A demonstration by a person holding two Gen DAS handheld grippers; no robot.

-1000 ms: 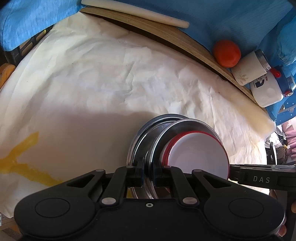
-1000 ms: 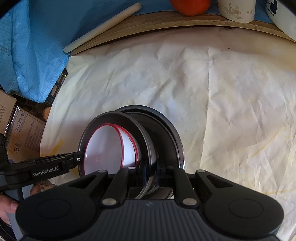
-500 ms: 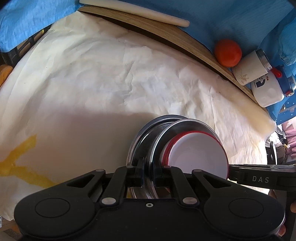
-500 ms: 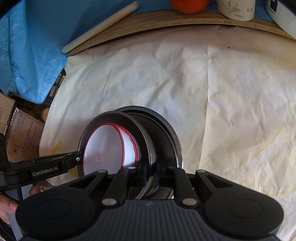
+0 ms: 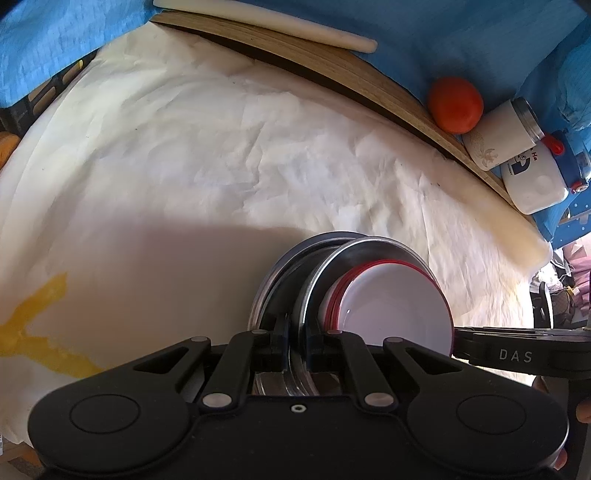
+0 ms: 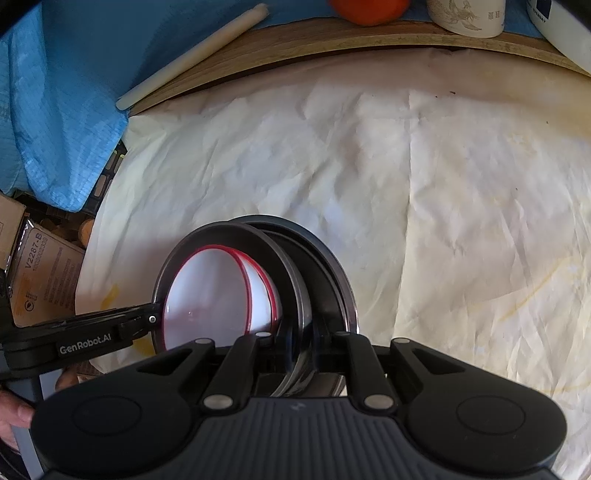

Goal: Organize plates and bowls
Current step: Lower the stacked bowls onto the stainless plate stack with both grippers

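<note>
- Over the near part of the surface (image 5: 221, 155), covered in creased white paper, both tongs hold one stack of dishes between them.
- The stack is tilted up on edge: steel plates (image 5: 314, 273) with red-rimmed white bowls (image 5: 395, 306) nested in them.
- The left tongs (image 5: 297, 350) are closed on the rim of a steel plate at the stack's left side; the bowls show just right of the pads.
- The right tongs (image 6: 314, 354) are clamped on the plate rims at the opposite side; in the right wrist view the bowls (image 6: 221, 295) face left and the plates (image 6: 325, 266) lie right of them.
- Each tool's arm reaches into the other's view, touching the stack's edge.
- A yellow stain (image 5: 33, 325) marks the paper at near left.
- Along the far edge, on a wooden board (image 5: 332, 70), lie a white stick (image 5: 266, 26), an orange fruit (image 5: 456, 104), a white jar (image 5: 498, 140) and a white bottle with a blue lid (image 5: 535, 177).
- Blue cloth (image 6: 55, 110) hangs behind and to the left.
- A cardboard box (image 6: 40, 273) sits off the surface at left.
</note>
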